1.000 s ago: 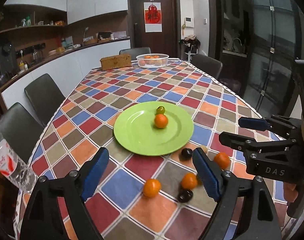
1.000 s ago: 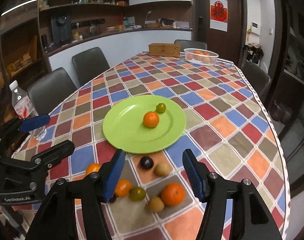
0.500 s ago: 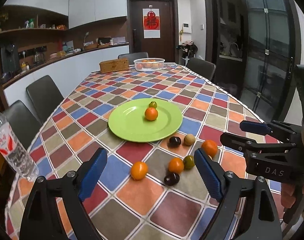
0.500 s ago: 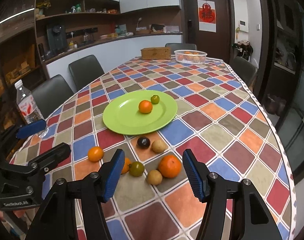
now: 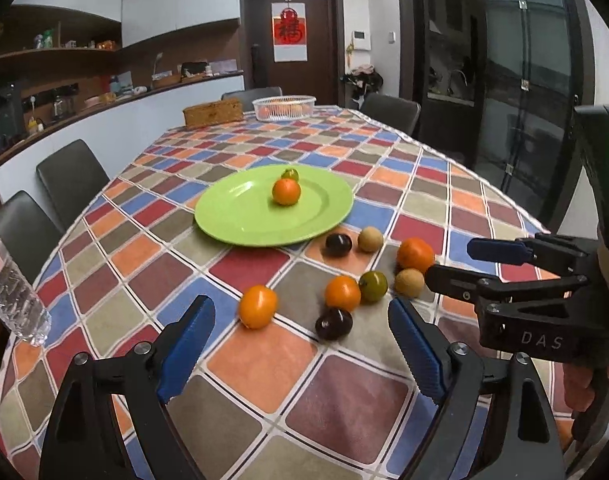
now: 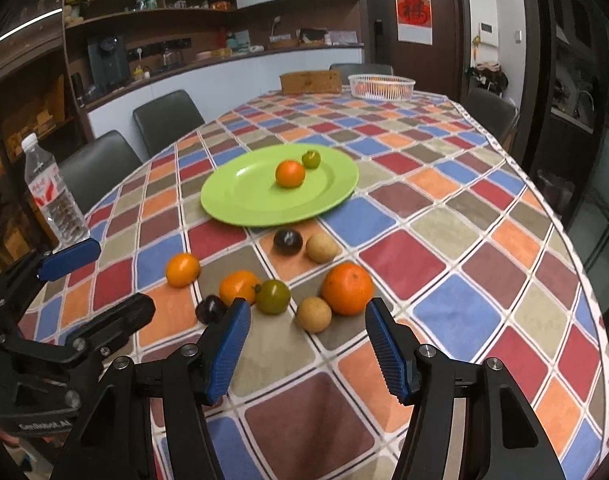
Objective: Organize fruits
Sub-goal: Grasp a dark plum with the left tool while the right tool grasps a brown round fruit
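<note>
Both grippers hover low over the near end of a checked tablecloth (image 6: 444,256), each with its jaws spread wide and nothing between them. The right gripper (image 6: 306,344) points at a loose cluster of fruit just ahead: a tan round fruit (image 6: 313,313) touching a large orange (image 6: 347,289), a green tomato (image 6: 272,297) pressed against a smaller orange fruit (image 6: 239,286), and a dark plum (image 6: 210,309) close to its left finger. The left gripper (image 5: 300,344) faces the same cluster from the other side, nearest a lone orange fruit (image 5: 258,306). Beyond lie another dark plum (image 6: 288,241) and tan fruit (image 6: 321,247), then the green plate (image 6: 240,200), already holding an orange (image 6: 290,173) and a small green fruit (image 6: 311,159). The likely trouble is crowding: closing on one round fruit may nudge its neighbours and set them rolling, and the two grippers, near each other, could collide if both reach in together. The table's right edge curves close by; a water bottle (image 6: 54,196) stands at the left edge. Open cloth lies to the right and past the plate.
</note>
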Demonstrator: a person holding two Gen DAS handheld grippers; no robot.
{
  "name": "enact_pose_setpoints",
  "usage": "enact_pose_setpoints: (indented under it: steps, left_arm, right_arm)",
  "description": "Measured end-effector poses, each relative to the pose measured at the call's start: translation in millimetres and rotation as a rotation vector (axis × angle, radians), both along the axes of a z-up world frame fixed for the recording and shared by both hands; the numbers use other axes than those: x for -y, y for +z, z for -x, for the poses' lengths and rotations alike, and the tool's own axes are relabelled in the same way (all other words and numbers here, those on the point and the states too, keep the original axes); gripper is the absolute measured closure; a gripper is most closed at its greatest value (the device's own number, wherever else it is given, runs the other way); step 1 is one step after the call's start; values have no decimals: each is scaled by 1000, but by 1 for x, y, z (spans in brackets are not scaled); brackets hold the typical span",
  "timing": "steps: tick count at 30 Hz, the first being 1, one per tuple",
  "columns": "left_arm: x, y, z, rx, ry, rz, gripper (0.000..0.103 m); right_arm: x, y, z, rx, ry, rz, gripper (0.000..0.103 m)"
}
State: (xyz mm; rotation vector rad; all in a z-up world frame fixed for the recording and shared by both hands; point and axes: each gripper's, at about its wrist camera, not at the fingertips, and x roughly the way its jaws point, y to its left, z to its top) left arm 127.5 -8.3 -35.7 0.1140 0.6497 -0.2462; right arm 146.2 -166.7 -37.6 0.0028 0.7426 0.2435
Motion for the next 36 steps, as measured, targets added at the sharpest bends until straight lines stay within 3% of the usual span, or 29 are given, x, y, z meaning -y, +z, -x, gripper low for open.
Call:
enact_pose_setpoints:
  steps: [4, 24, 36]
  left_arm:
    - [3, -11, -7, -42, -13, 4, 21]
    - [15, -48, -47, -237, -66, 68, 58]
    - [15, -52, -54, -263, -59, 81, 74]
  right_arm:
    - [-1, -9, -5, -26, 1, 6, 43]
    - [-5, -37, -36, -131, 23, 2, 67]
    - [-7, -47, -41, -147, 29, 23, 74]
